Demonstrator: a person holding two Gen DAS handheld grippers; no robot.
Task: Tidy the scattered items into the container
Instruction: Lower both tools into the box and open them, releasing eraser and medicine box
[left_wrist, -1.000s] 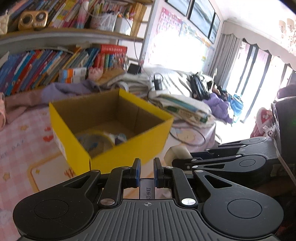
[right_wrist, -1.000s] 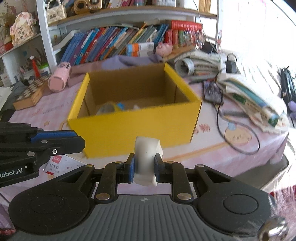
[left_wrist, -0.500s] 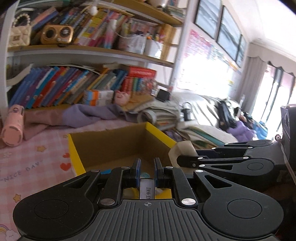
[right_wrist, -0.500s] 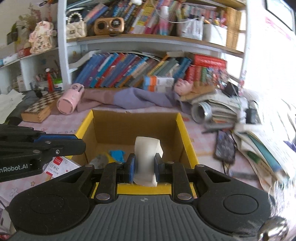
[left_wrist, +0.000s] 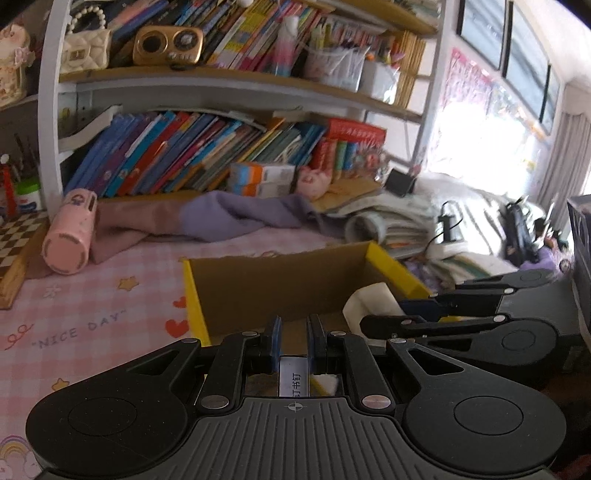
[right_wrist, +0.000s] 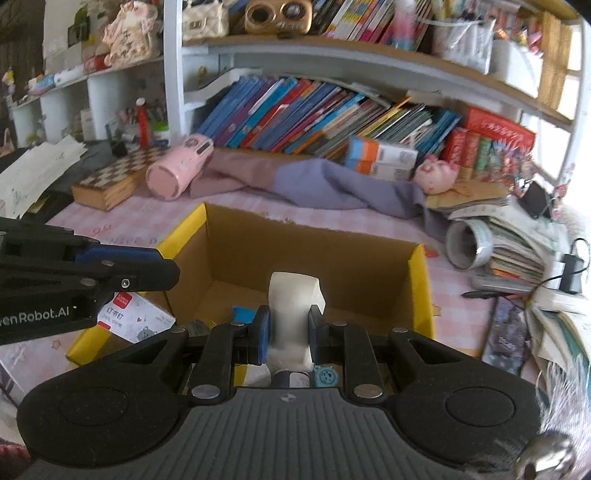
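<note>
The yellow box (right_wrist: 419, 291) with a brown cardboard inside stands open on the pink tablecloth, right in front of both grippers. My right gripper (right_wrist: 289, 317) is shut on a white block (right_wrist: 293, 291), held upright over the box's near side. My left gripper (left_wrist: 294, 332) is shut on a small white staples box (left_wrist: 293, 378) with printed characters. In the right wrist view the left gripper (right_wrist: 162, 271) comes in from the left, with the staples box (right_wrist: 135, 319) hanging over the box's left corner. A blue item (right_wrist: 243, 314) and other small things lie in the box.
A pink cylinder (right_wrist: 177, 168), a chessboard (right_wrist: 110, 181) and a purple cloth (right_wrist: 332, 184) lie behind the box, under shelves of books. To the right are a stack of papers (right_wrist: 509, 236), a rolled sheet, a dark phone (right_wrist: 506, 332) and a charger cable.
Both grippers have moved forward and swung left, from in front of the yellow box to over its near edge. Each keeps its grip on its item.
</note>
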